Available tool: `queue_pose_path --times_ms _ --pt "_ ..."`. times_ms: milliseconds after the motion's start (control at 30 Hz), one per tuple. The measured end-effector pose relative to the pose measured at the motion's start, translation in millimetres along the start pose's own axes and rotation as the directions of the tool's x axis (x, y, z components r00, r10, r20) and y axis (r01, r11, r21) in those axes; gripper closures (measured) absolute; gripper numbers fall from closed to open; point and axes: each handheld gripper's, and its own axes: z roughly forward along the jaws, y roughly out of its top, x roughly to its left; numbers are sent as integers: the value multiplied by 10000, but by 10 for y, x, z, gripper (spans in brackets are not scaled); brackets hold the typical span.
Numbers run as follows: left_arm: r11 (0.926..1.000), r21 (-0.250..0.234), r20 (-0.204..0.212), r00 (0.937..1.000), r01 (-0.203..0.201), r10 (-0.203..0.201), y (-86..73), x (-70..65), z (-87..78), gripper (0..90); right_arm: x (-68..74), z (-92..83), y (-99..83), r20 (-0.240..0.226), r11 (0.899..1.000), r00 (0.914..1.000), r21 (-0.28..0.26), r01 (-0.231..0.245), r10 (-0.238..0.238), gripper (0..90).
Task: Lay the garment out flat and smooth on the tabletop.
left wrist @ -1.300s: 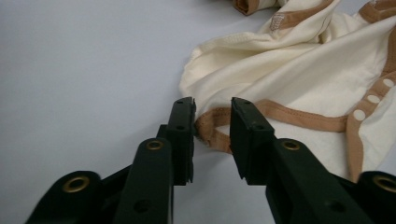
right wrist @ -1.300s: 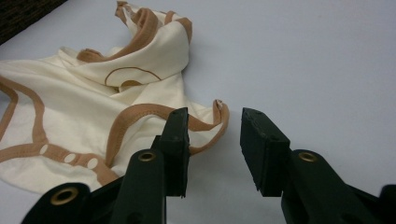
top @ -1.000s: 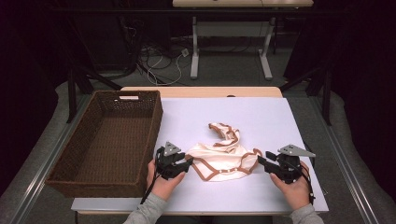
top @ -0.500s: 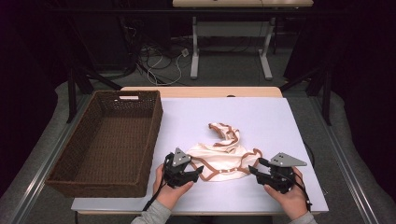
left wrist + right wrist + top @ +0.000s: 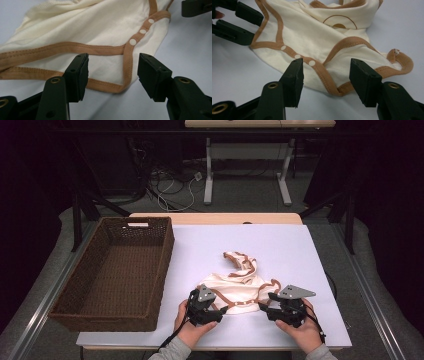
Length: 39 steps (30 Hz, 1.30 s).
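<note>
The white worktop (image 5: pixel 300 250) carries a wicker basket (image 5: pixel 115 270) at its left and a cream, tan-trimmed baby garment (image 5: pixel 237 287) near the front edge. The left claw (image 5: pixel 112 72) and right claw (image 5: pixel 325 75) flank its near hem, each released, jaws just widened, straddling a trimmed corner without pinching it.

White table (image 5: pixel 300 250): wicker basket (image 5: pixel 115 270) left, cream garment (image 5: pixel 237 287) near front edge.

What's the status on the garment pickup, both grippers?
Left gripper open, jaws just opened, astride garment near corner, not pinching. Right gripper open, also just opened, at the other hem corner. Garment crumpled on table; basket left, nothing blocking.
</note>
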Motion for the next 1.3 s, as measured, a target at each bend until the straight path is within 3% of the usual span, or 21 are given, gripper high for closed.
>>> queue_pose_path --times_ms 133,433,467,633,800,1133,1300 --pt "9999 143 -9 10000 -4 5 -8 -23 28 459 -31 56 -23 160 9995 9999 311 -39 34 547" --pt "9985 544 246 9997 81 -95 -13 -77 62 595 -35 150 -53 -161 9967 9998 798 -124 137 651" --pt "9987 513 262 9996 43 -56 -17 -88 68 610 -38 158 -54 -176 9969 9998 792 33 -19 670" --pt "9978 652 270 9996 -93 75 -13 -107 72 761 1 146 -45 -138 9927 9999 1208 54 -37 797" --pt "9967 801 378 9992 -137 107 -6 -91 59 883 24 122 -27 -155 9914 9996 1293 -201 223 864" --pt "9962 847 640 9978 -206 152 -21 -102 -46 896 73 -29 -31 -159 9838 9963 1601 -807 843 887" --pt "9968 751 788 9967 -269 209 -58 -148 -166 897 165 -128 -14 -179 9857 9974 1550 -657 693 890"
